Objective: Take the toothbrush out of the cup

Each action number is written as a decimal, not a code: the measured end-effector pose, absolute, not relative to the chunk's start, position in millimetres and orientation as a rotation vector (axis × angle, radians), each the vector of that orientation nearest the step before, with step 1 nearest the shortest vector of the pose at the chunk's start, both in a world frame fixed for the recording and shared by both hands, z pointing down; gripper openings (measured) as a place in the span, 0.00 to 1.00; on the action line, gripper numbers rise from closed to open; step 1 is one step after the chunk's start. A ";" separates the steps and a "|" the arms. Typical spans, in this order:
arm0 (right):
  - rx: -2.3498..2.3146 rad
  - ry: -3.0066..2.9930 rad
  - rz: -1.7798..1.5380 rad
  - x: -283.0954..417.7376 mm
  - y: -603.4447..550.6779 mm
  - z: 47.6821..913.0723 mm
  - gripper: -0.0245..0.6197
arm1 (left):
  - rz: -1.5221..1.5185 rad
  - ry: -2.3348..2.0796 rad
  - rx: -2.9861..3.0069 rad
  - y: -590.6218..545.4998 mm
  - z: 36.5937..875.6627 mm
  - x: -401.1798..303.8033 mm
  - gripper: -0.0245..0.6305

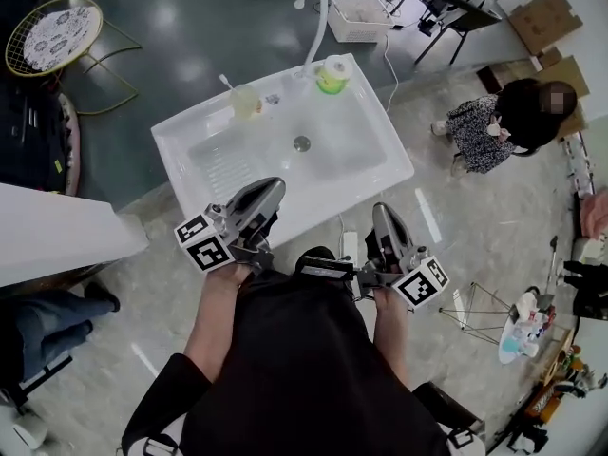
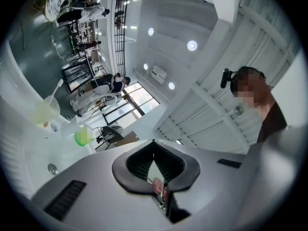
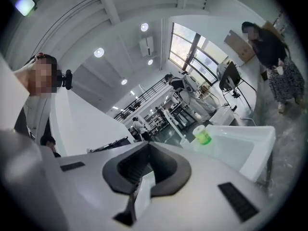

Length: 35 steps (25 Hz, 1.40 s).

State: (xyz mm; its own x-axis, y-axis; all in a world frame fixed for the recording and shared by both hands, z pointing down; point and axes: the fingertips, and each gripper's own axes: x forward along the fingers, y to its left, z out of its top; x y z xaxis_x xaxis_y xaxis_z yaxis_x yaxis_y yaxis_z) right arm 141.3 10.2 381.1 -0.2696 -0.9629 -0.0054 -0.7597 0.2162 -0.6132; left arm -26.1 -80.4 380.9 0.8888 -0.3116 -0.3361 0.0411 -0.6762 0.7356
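A clear yellowish cup stands on the back rim of the white sink, with the toothbrush leaning out of it to the left. The left gripper view shows the cup and the toothbrush far off at the left. My left gripper hangs over the sink's near edge, shut and empty, well short of the cup. My right gripper is beside it, in front of the sink, also shut with nothing held. Their jaws meet in the gripper views, left gripper and right gripper.
A white faucet arches over the basin, with a green-and-white container next to it. Behind are a white basket and a chair. A person crouches at the right. A round gold table stands far left.
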 end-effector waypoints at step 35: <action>-0.619 2.583 -1.114 135.7 -213.9 434.1 0.05 | -0.487 -1.206 2.141 -146.1 418.4 -22.1 0.05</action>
State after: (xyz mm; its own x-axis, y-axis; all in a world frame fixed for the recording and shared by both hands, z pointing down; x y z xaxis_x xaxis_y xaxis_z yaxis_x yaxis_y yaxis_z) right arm 135.7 -213.9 434.1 -0.8752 -0.4790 -0.0680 -0.2792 0.6149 -0.7375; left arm -22.1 -146.1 418.4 0.5137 -0.8579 -0.0137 -0.6269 -0.3862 0.6766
